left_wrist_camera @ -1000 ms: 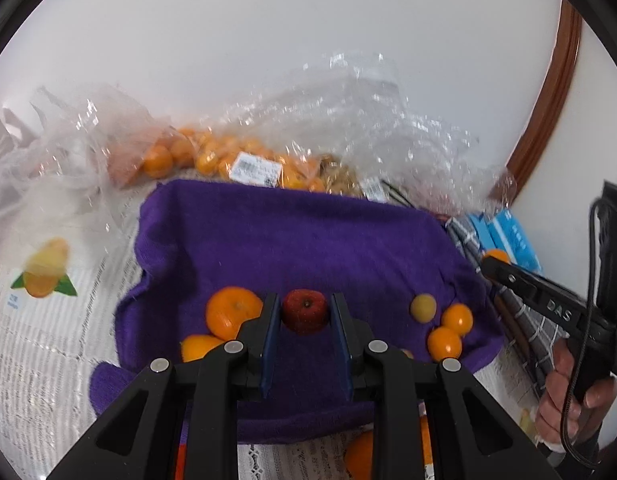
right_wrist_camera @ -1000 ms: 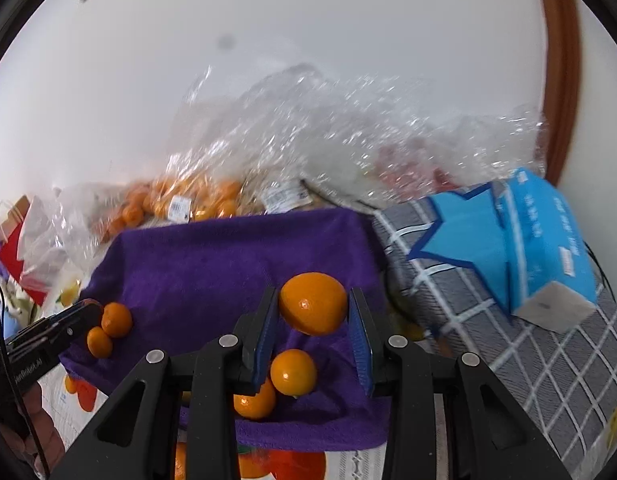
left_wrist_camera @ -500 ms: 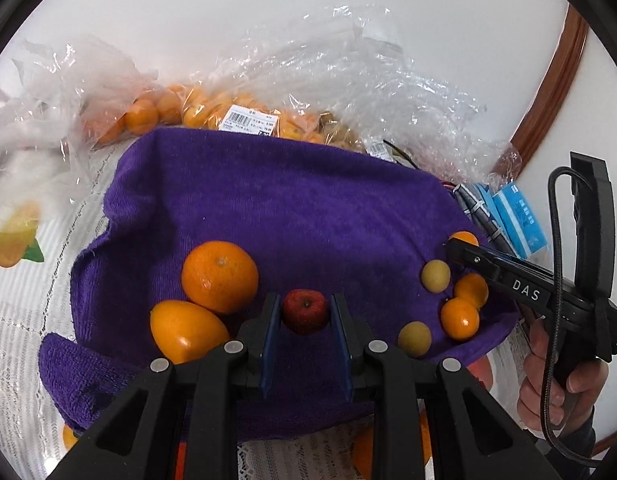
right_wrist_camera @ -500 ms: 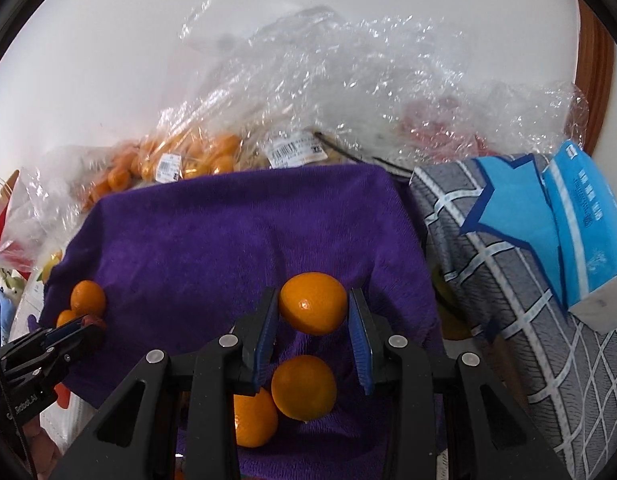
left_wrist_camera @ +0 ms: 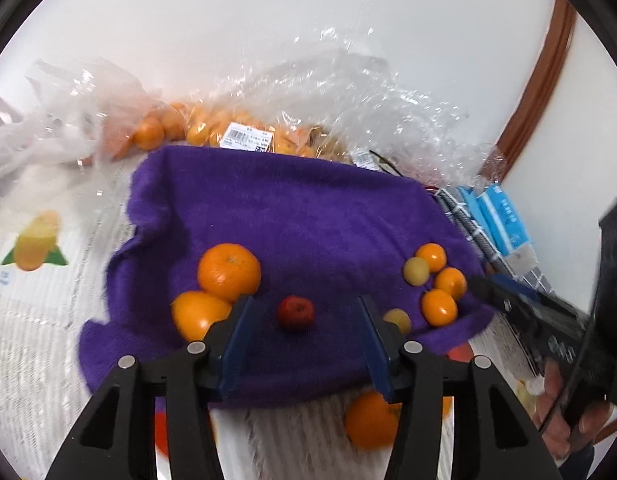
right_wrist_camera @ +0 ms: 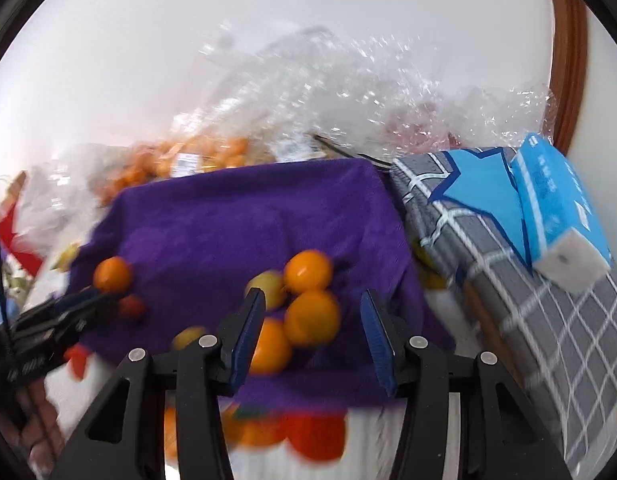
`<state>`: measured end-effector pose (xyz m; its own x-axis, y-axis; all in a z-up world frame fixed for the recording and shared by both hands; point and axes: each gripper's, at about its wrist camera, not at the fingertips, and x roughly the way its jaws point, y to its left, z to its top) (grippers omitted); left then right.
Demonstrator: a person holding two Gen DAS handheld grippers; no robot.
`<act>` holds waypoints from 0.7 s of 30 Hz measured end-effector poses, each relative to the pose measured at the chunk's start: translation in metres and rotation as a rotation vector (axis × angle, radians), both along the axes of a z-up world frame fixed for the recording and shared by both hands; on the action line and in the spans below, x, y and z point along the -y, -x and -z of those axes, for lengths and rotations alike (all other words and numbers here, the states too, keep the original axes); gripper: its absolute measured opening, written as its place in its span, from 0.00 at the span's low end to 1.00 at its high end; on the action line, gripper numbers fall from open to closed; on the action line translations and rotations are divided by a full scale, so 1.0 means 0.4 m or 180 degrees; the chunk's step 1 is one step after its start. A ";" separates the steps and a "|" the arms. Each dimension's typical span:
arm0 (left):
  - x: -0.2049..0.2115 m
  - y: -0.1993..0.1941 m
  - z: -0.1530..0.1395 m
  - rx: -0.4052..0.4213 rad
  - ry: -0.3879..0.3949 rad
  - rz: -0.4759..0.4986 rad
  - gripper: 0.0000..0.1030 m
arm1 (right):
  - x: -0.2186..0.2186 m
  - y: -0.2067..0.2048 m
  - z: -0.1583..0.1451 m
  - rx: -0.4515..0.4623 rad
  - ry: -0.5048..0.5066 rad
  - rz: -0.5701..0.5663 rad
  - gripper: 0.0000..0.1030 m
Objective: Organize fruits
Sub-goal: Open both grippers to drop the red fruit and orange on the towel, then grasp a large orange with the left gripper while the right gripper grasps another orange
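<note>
Left gripper (left_wrist_camera: 304,316): jaws opening, pads clear of the small red fruit (left_wrist_camera: 295,312), which half a second earlier was pinched between them and now lies free on the purple towel (left_wrist_camera: 292,208) between the blue pads. Just beside the left pad sit two large oranges (left_wrist_camera: 228,272), touching each other. Near the right pad lies one pale yellow fruit (left_wrist_camera: 396,320); farther right is a cluster of three small oranges and a second yellow fruit (left_wrist_camera: 416,270).

Right gripper (right_wrist_camera: 312,312): jaws likewise opening. The small orange (right_wrist_camera: 311,317) it clamped a moment ago is released and rests on the towel between the pads, against its fellows in the small-orange cluster (right_wrist_camera: 308,272). The frame is motion-blurred, so exact contact among these fruits cannot be told.

Surroundings: clear plastic bags of oranges (left_wrist_camera: 244,136) lie behind the towel; a blue tissue pack (right_wrist_camera: 556,208) rests on a grey checked cloth (right_wrist_camera: 548,320) to the right. More fruit lies on the white lace tablecloth (left_wrist_camera: 36,360) in front of the towel.

Reading: both placements appear complete, like grouped with like; the fruit off the towel is probably still to be sorted.
</note>
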<state>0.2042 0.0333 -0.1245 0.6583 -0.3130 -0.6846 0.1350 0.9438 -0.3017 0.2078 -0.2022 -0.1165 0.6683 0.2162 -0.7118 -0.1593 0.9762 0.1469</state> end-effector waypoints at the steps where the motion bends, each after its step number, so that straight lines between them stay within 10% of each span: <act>1: -0.009 0.015 -0.002 0.0003 -0.0016 0.0008 0.48 | -0.010 0.029 -0.003 0.0015 -0.0015 -0.0087 0.49; 21: 0.040 0.118 0.022 -0.0082 0.0040 0.0546 0.49 | -0.085 0.167 0.100 -0.0036 0.0078 -0.0655 0.40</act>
